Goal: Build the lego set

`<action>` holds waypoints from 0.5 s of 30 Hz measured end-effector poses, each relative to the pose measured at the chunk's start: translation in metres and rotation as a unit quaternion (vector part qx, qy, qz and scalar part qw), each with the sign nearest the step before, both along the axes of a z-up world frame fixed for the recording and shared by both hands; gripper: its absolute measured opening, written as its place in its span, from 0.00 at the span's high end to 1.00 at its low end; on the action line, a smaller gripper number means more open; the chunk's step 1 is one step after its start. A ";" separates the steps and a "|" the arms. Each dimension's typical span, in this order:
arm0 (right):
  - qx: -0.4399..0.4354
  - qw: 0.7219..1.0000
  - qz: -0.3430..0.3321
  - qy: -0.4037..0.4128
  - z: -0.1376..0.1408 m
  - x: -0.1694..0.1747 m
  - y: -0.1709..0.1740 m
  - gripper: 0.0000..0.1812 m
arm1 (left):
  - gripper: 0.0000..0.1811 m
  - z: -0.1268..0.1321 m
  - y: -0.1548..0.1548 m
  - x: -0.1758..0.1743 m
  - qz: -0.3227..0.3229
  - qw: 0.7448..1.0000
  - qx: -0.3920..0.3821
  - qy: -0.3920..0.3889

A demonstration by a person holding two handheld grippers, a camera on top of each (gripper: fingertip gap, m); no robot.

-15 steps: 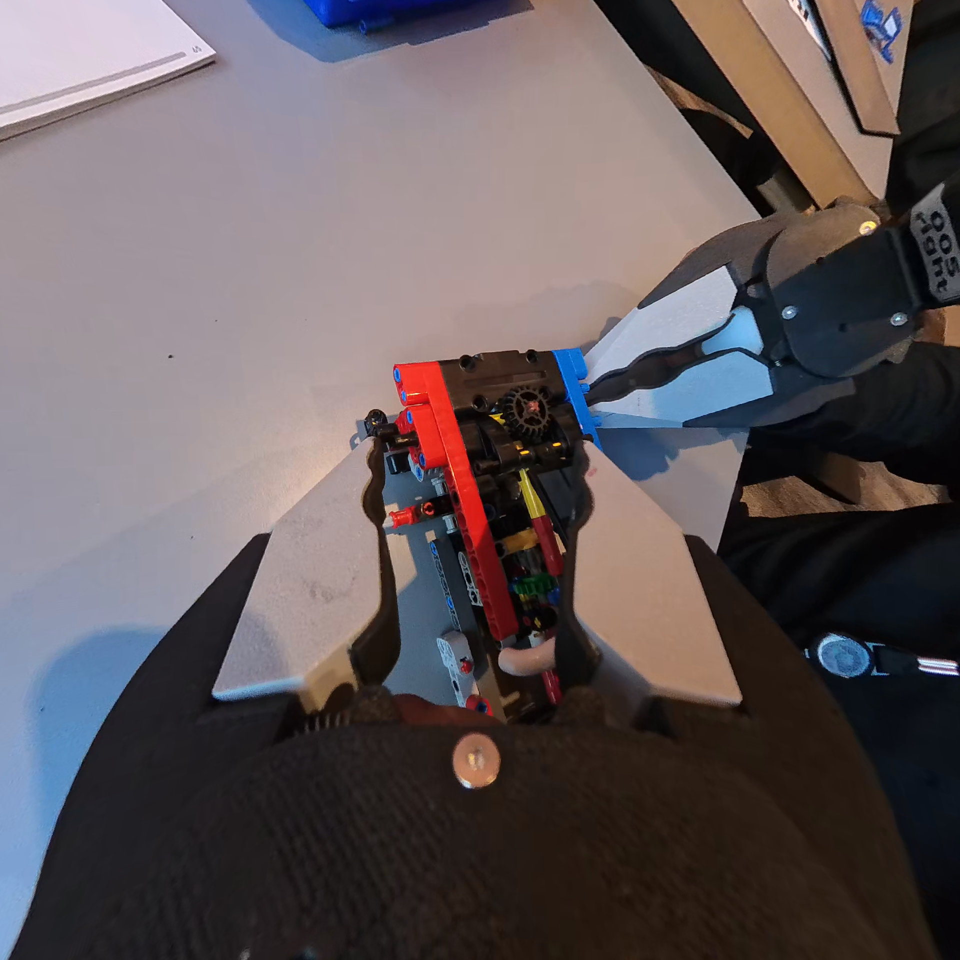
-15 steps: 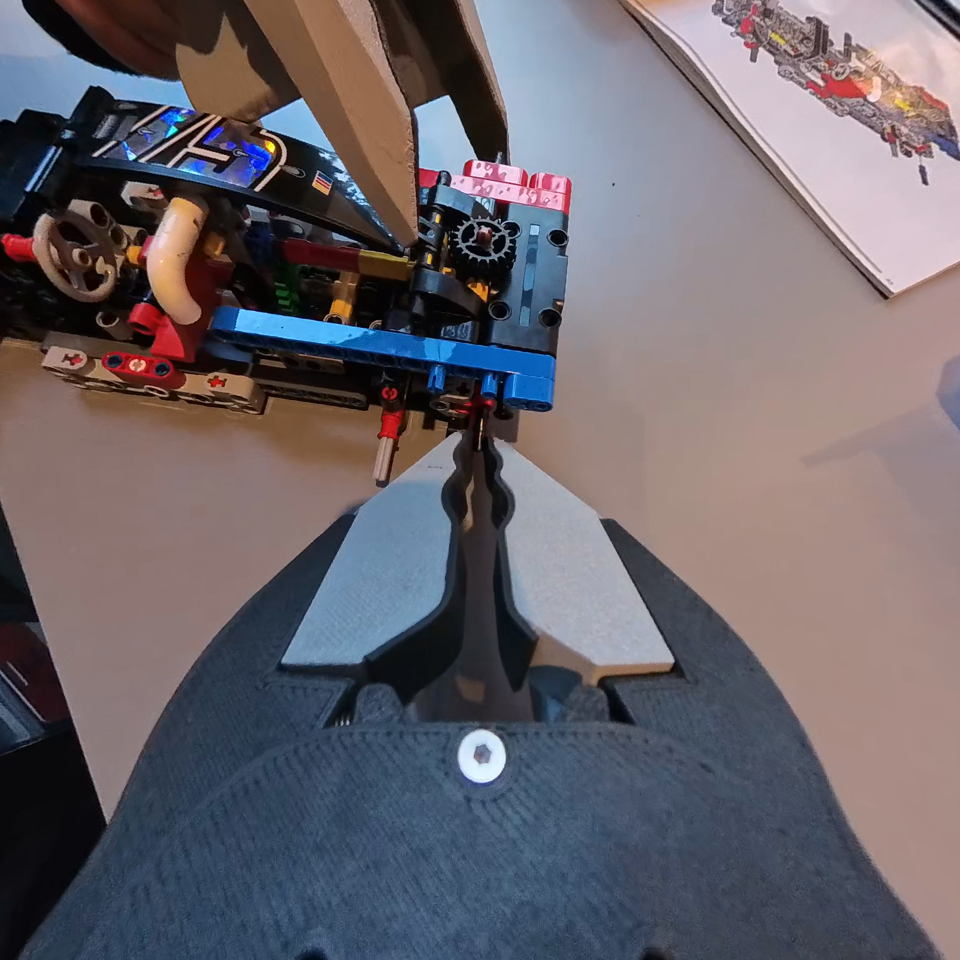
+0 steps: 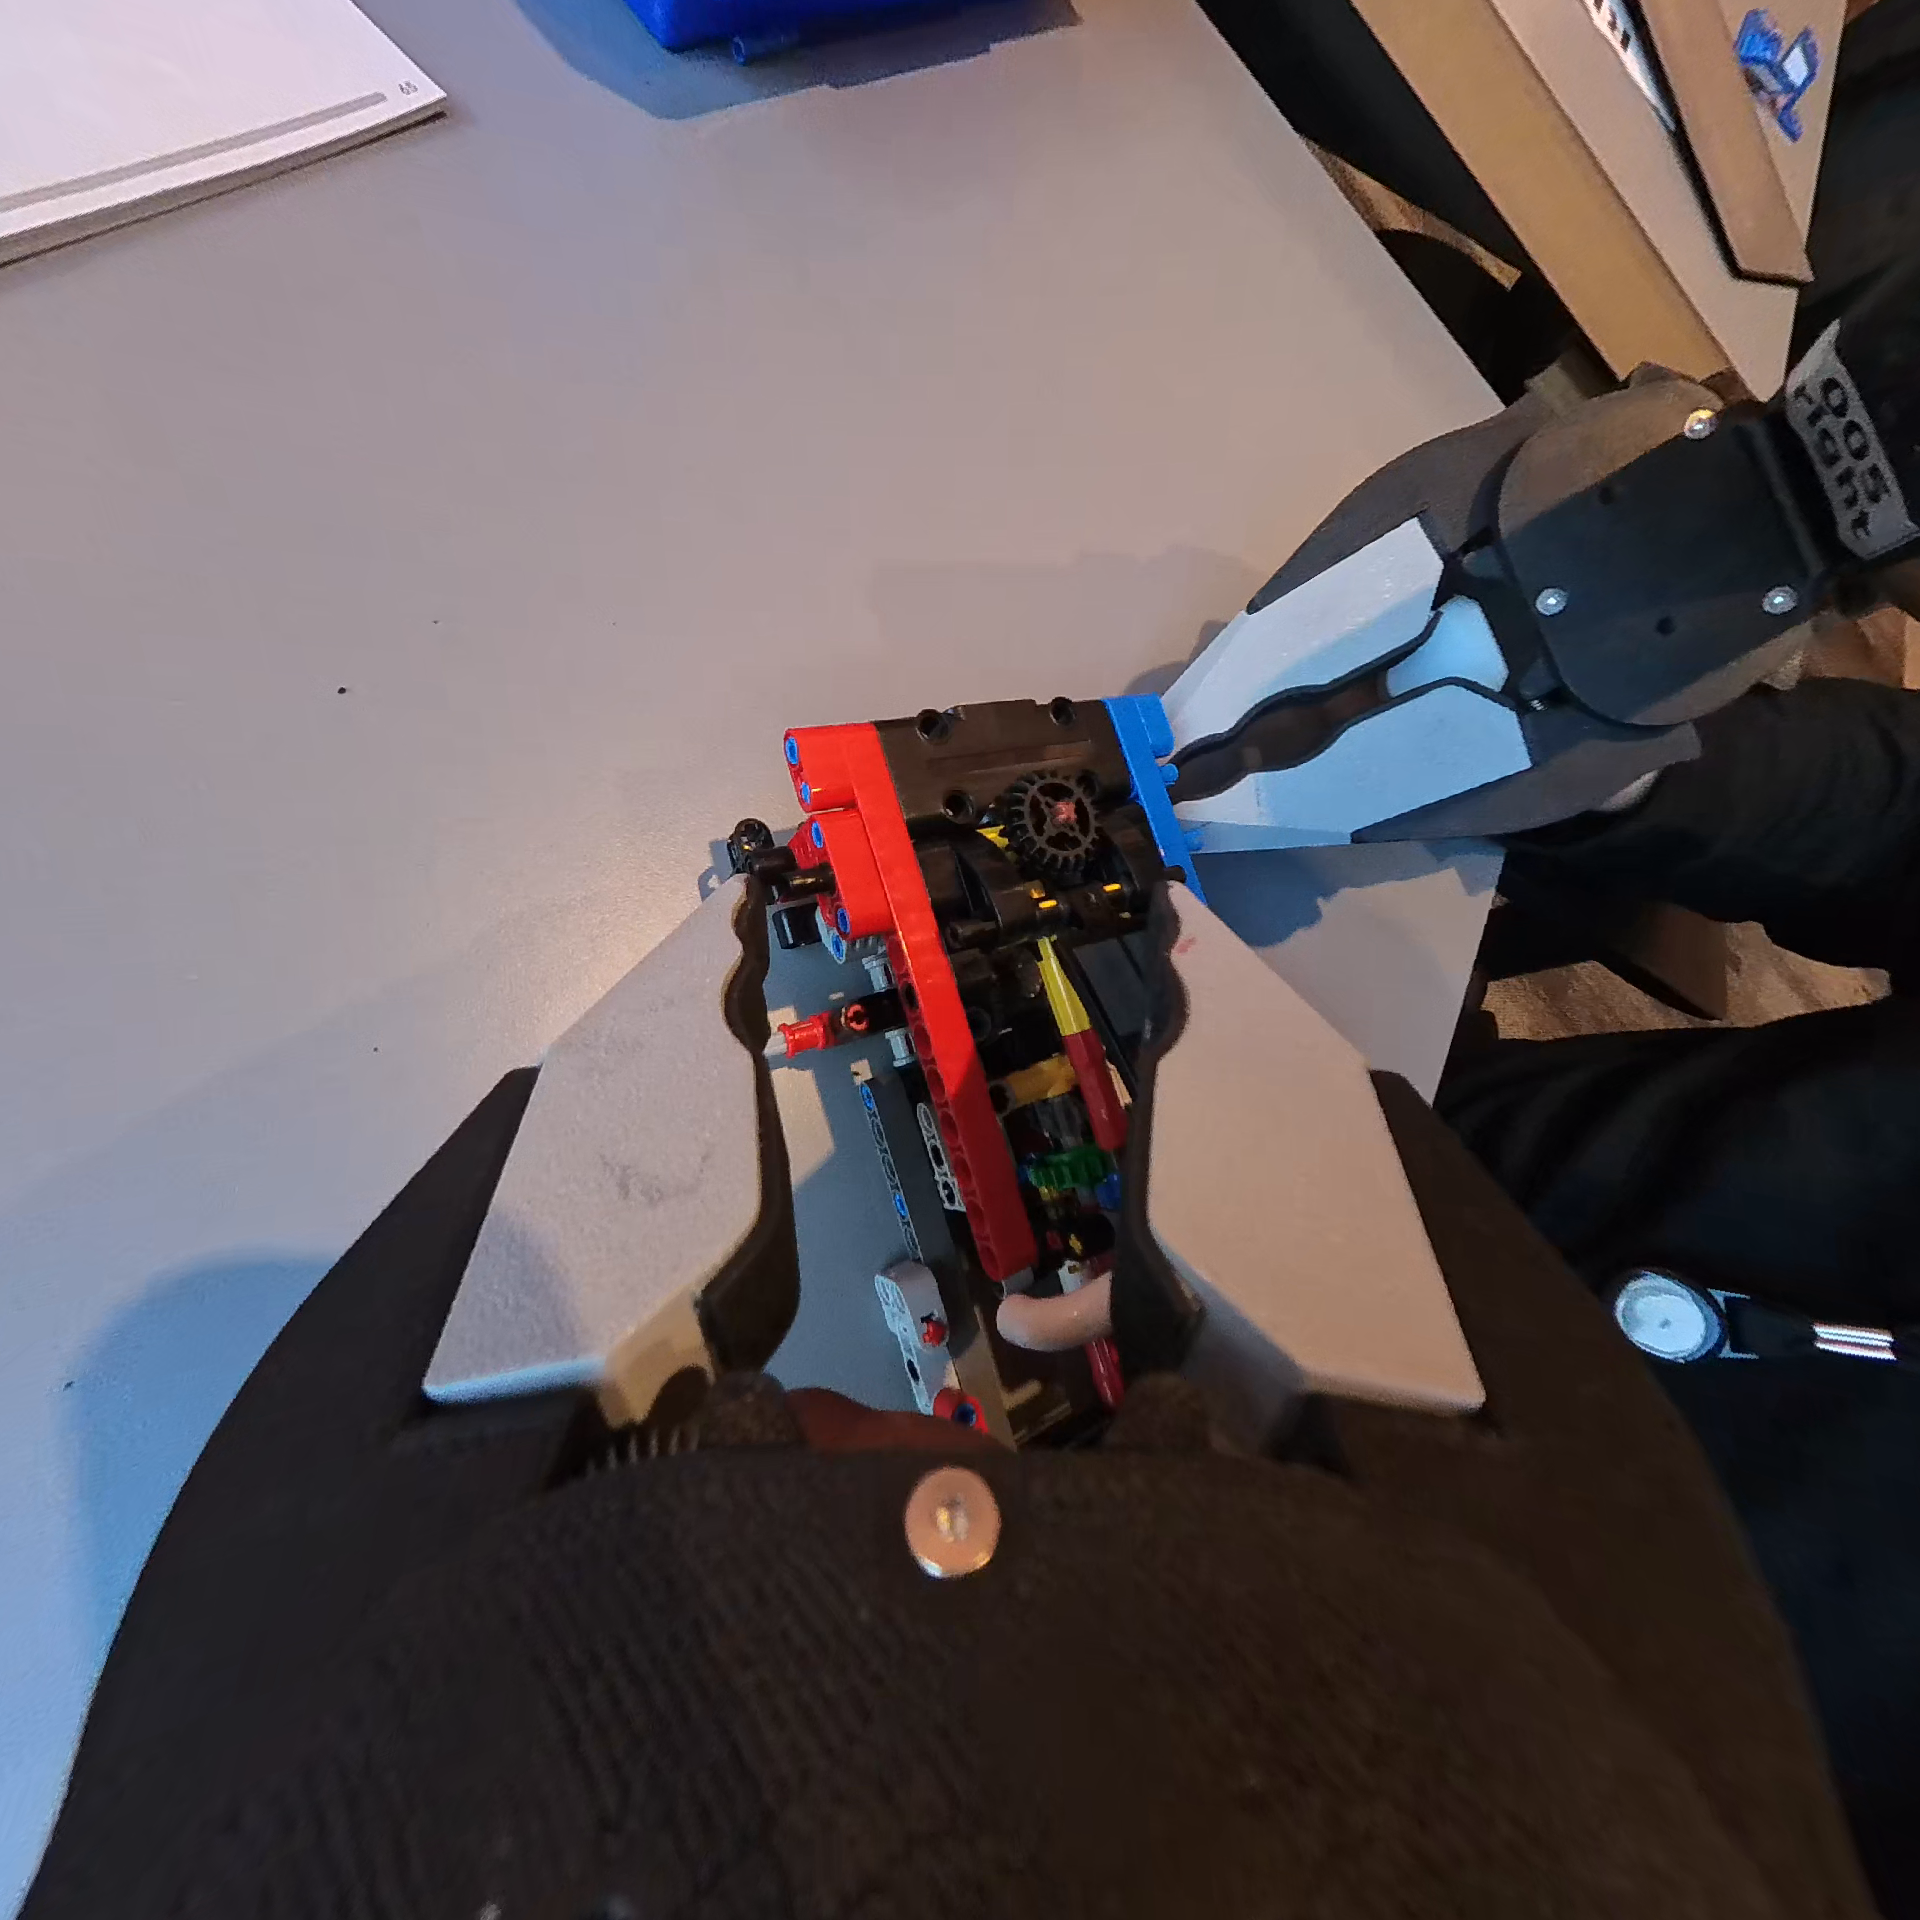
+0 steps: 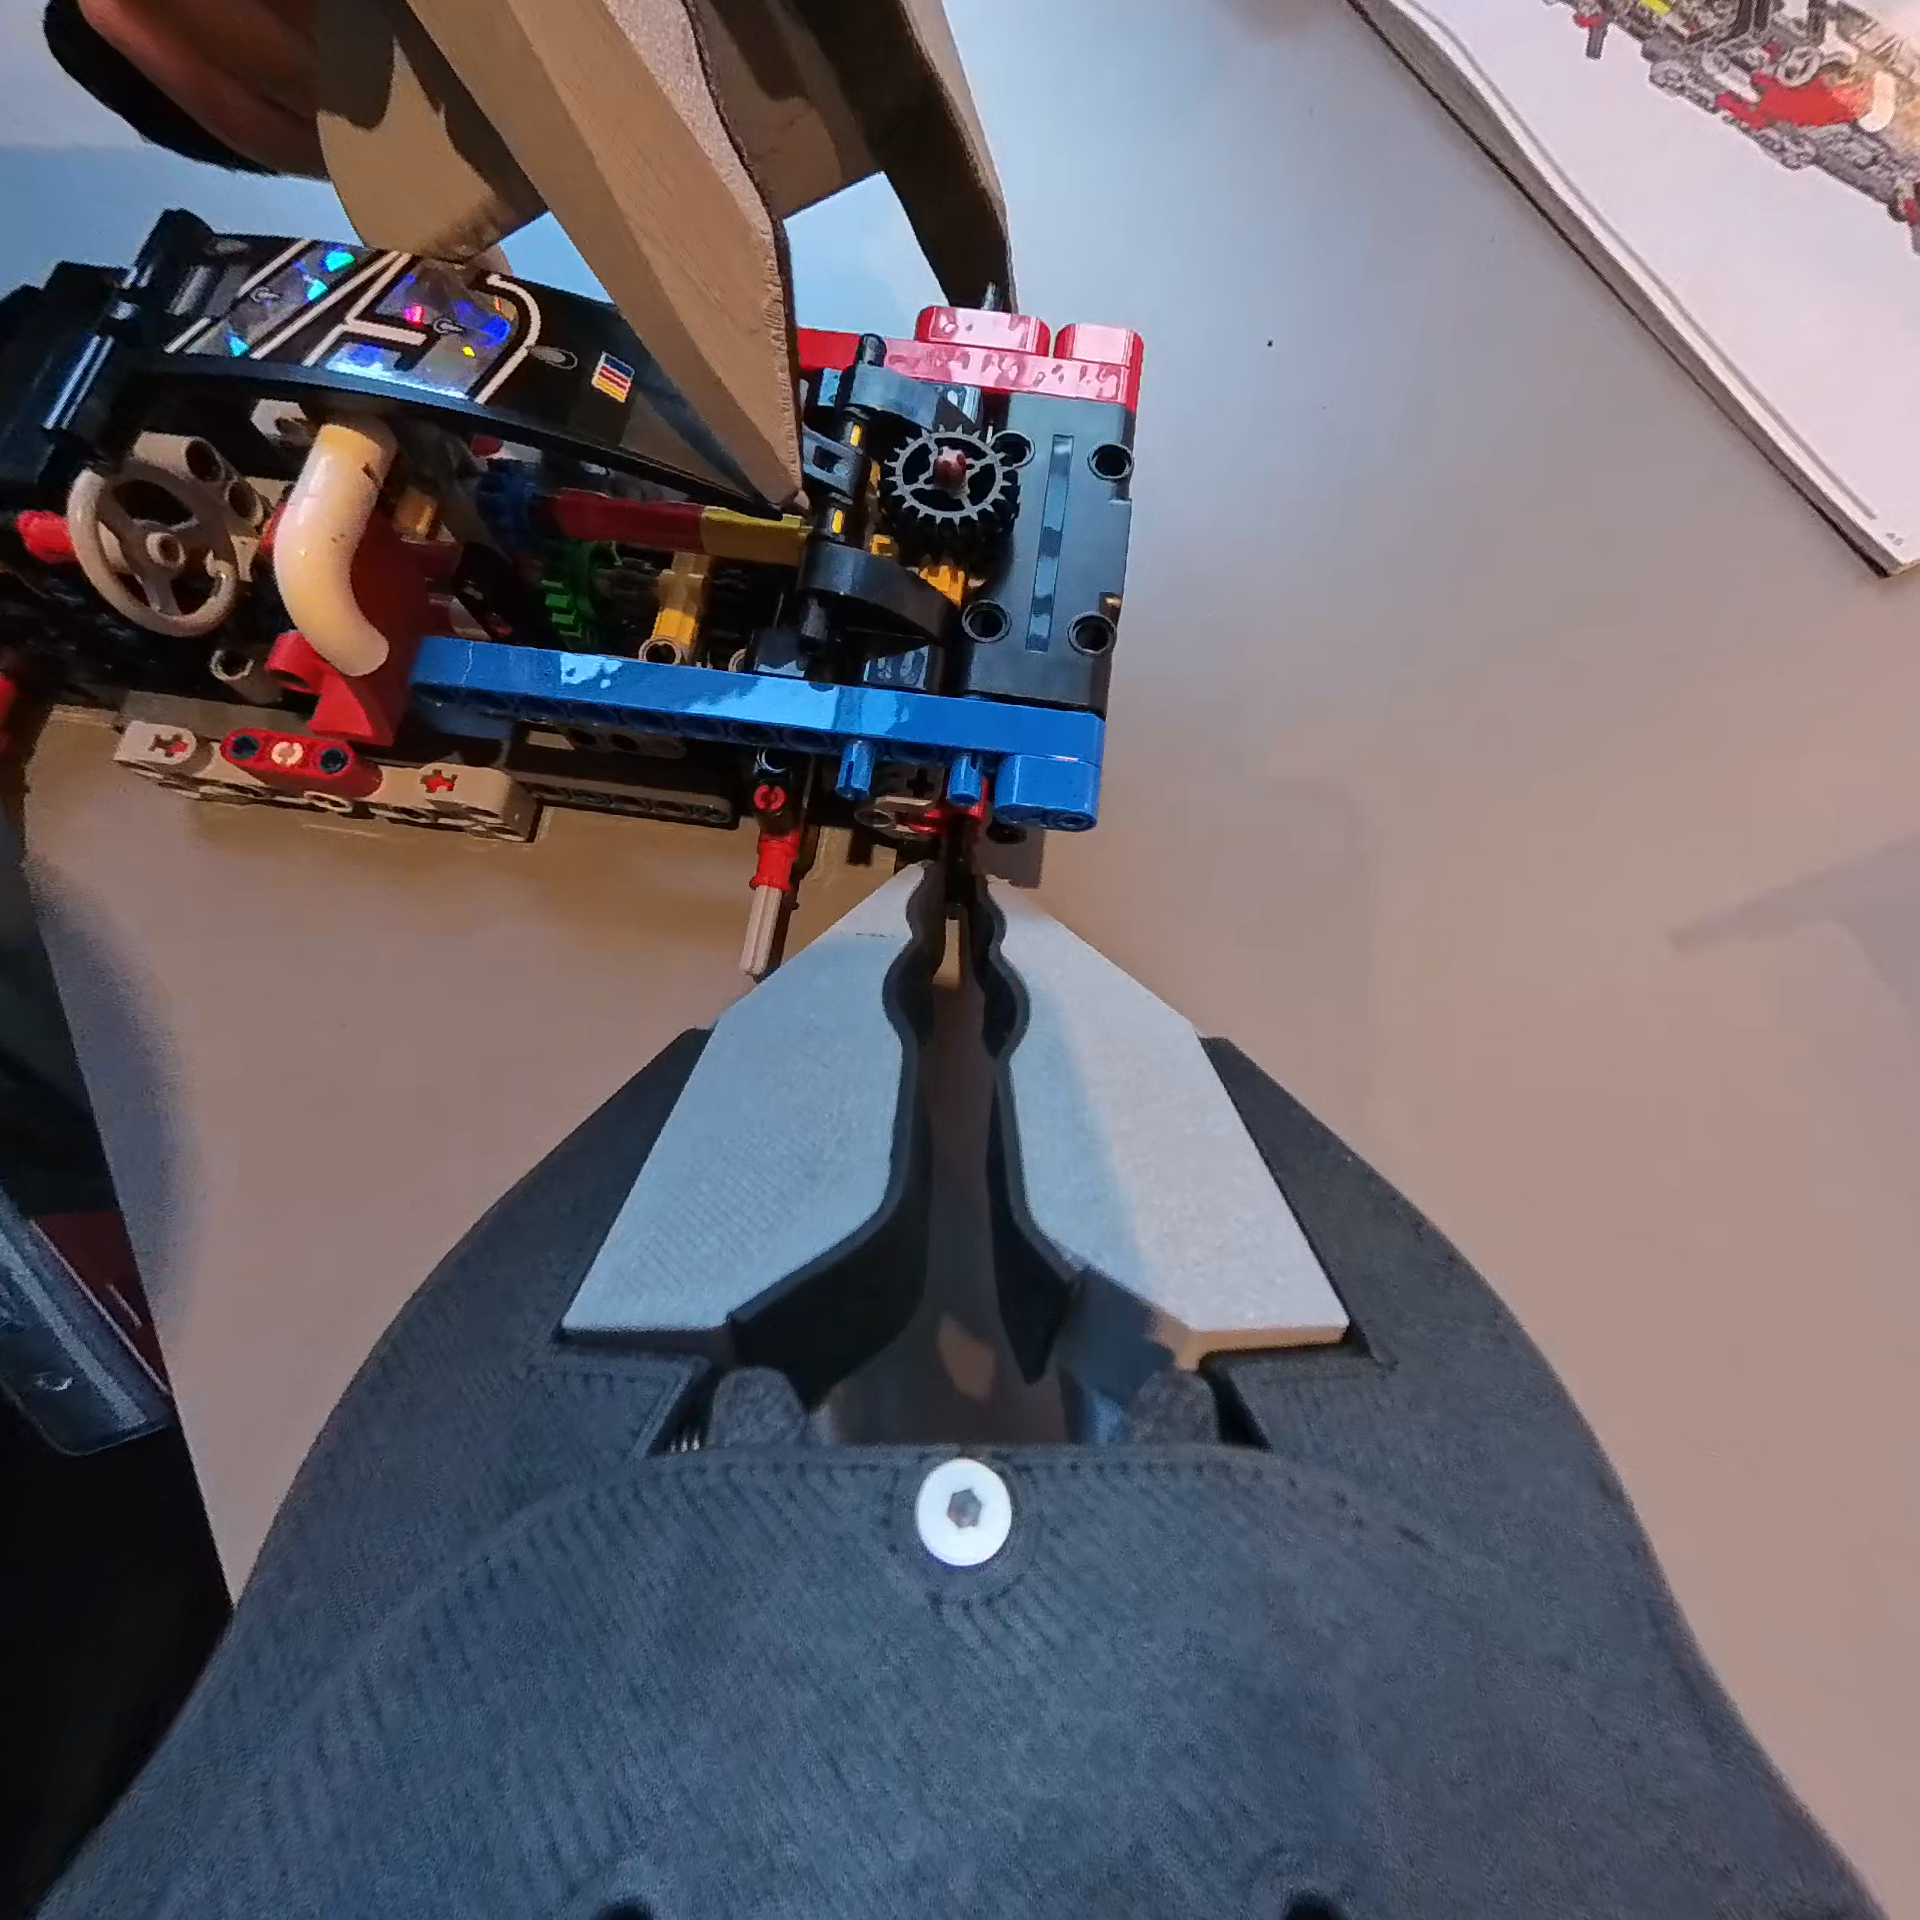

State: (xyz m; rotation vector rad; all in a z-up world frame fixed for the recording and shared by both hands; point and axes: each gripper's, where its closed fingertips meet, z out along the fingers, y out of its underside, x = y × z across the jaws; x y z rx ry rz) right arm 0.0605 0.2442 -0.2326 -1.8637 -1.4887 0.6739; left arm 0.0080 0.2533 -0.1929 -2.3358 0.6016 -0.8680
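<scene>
Now two tongs meet one lego car (image 3: 966, 935): left tongs (image 3: 956, 914) straddling it, right tongs (image 4: 951, 883) pinching a small pin.

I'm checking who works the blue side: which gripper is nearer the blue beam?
Right. The right gripper has its tips at the blue beam; the left gripper straddles the car body alongside.

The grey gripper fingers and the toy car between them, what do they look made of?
The left gripper fingers look like matte grey printed plastic: faint layer lines show, with darker wavy pads inside, possibly rubber. The lego car looks like hard glossy plastic, since its blue beam throws bright highlights. The table seems a smooth matte laminate, though that is uncertain.
</scene>
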 end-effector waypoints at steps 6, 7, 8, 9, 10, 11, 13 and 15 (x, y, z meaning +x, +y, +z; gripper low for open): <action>0.006 1.000 0.003 0.003 0.001 0.002 -0.003 0.99 | 0.61 0.000 -0.001 0.000 -0.006 1.000 0.001 -0.006; 0.005 1.000 0.003 0.004 0.002 0.003 -0.003 0.99 | 0.61 0.000 -0.001 0.000 -0.007 1.000 0.001 -0.008; 0.004 1.000 0.002 0.006 0.002 0.004 -0.004 0.99 | 0.61 0.000 -0.001 0.000 -0.008 1.000 0.001 -0.009; 0.003 1.000 0.001 0.008 0.002 0.005 -0.005 0.99 | 0.61 0.001 -0.001 -0.001 -0.010 1.000 0.002 -0.011; 0.001 1.000 0.000 0.009 0.003 0.007 -0.005 0.99 | 0.61 0.001 -0.001 0.000 -0.012 1.000 0.003 -0.013; -0.002 1.000 -0.001 0.010 0.003 0.008 -0.006 0.99 | 0.60 0.001 -0.002 0.000 -0.015 1.000 0.005 -0.014; -0.010 1.000 -0.004 0.018 0.005 0.011 -0.006 0.99 | 0.60 -0.001 -0.003 -0.001 -0.017 1.000 -0.003 -0.014; -0.022 0.999 -0.007 0.031 0.007 0.012 -0.005 0.99 | 0.60 -0.001 -0.003 -0.001 -0.018 1.000 -0.005 -0.016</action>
